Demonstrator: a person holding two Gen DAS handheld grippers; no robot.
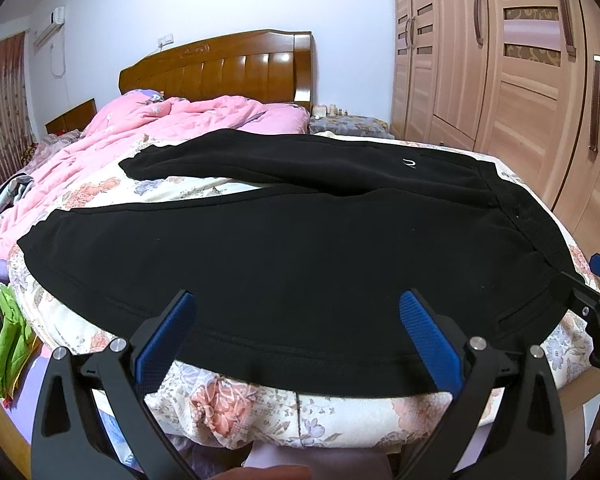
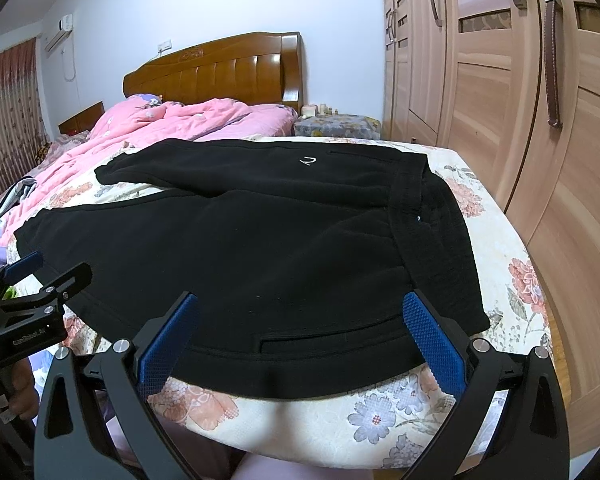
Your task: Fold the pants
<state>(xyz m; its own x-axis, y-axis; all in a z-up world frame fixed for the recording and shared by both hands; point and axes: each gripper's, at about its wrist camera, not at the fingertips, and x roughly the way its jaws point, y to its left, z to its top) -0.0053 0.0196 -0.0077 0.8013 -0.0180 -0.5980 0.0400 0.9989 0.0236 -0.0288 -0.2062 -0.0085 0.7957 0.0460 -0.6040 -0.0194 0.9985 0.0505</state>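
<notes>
Your left gripper (image 1: 298, 334) and right gripper (image 2: 300, 336): both spread wide, nothing held, poised at the near bed edge. Black pants (image 1: 284, 256) flat on the floral bedspread (image 2: 500, 248), waistband right; pink quilt (image 1: 172, 124) beyond

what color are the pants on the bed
Black pants, with a small white logo; clearest in the right wrist view.

You face a bed (image 1: 340, 412) with a floral sheet; a pink quilt (image 1: 172, 120) is bunched at 11 o'clock before a glossy wooden headboard (image 1: 220, 68). A pale wall (image 1: 220, 0) rises at 12, its air conditioner (image 1: 50, 26) above curtains (image 1: 0, 112) at 10. Wardrobe (image 1: 520, 80) doors fill 2 o'clock.
</notes>
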